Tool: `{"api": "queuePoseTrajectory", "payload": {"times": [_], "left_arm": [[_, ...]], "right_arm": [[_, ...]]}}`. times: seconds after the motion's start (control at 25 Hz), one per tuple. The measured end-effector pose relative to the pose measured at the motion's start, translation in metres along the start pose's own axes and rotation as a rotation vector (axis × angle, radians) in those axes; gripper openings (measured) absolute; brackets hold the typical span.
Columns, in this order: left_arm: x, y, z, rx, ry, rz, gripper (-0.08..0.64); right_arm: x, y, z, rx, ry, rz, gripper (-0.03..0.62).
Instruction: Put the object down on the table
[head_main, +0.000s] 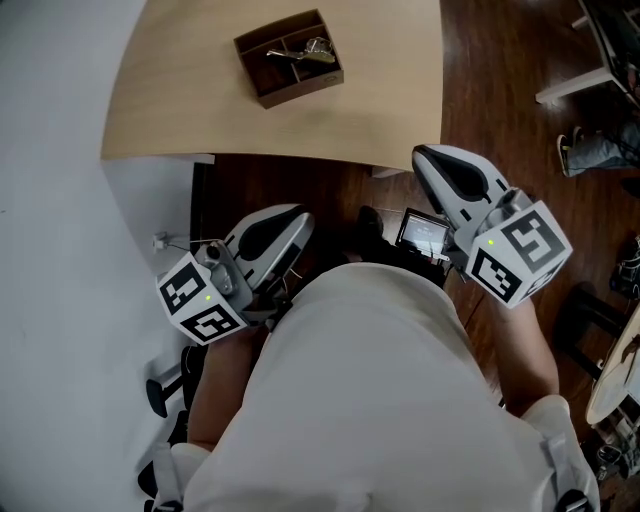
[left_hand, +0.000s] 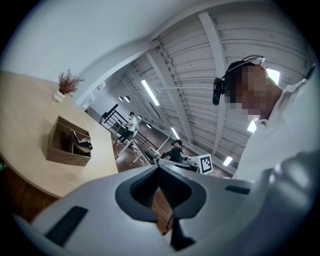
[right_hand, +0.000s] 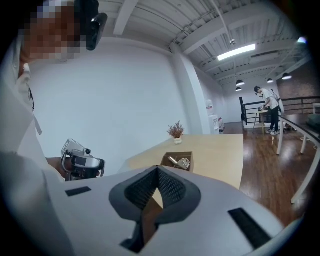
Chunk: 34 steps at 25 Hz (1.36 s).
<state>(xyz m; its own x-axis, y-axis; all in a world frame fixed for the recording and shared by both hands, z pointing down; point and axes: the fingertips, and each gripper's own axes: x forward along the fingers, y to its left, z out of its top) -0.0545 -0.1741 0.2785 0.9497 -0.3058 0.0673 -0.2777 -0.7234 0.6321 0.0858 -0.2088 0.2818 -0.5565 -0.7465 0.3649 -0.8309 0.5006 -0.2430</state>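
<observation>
- Judging from both gripper views, nothing is held: the left gripper (head_main: 298, 218) is clenched with its jaws met at the tips, and the right gripper (head_main: 428, 158) is likewise clenched on nothing.
- Both are carried close to the person's body, short of the table (head_main: 190, 110) edge and well apart from anything on it.
- The only likely object, a small metallic item (head_main: 316, 48), is seen lying in one compartment of a wooden box (head_main: 300, 92) that stands on the table; what the item is cannot be made out.
- The putting-down step is therefore judged not to be in hand at this moment: either it is finished, or a pick has yet to be made.
- If a pick is called for, a gripper would have to be opened, carried forward over the box, and lowered into the narrow compartment without the walls being knocked. A bare stretch of table beside the box would then be needed for the release.
</observation>
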Motion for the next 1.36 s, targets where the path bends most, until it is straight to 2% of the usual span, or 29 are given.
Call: {"api": "queuePoseTrajectory", "payload": {"times": [0.52,1.12,1.36], "left_arm": [[0.001,-0.003,0.0,0.006,0.009,-0.021,-0.002],[0.013,-0.012,-0.015,0.015,0.088,-0.065,-0.002],[0.015,-0.008,-0.016,0.006,0.092,-0.064,-0.002]], "right_arm": [[-0.011,0.001,0.013,-0.047,-0.019,-0.016,0.002],[-0.004,-0.002,0.021,-0.077,-0.027,-0.015,0.002],[0.002,-0.007,0.022,-0.082,-0.028,-0.016,0.002]]}}
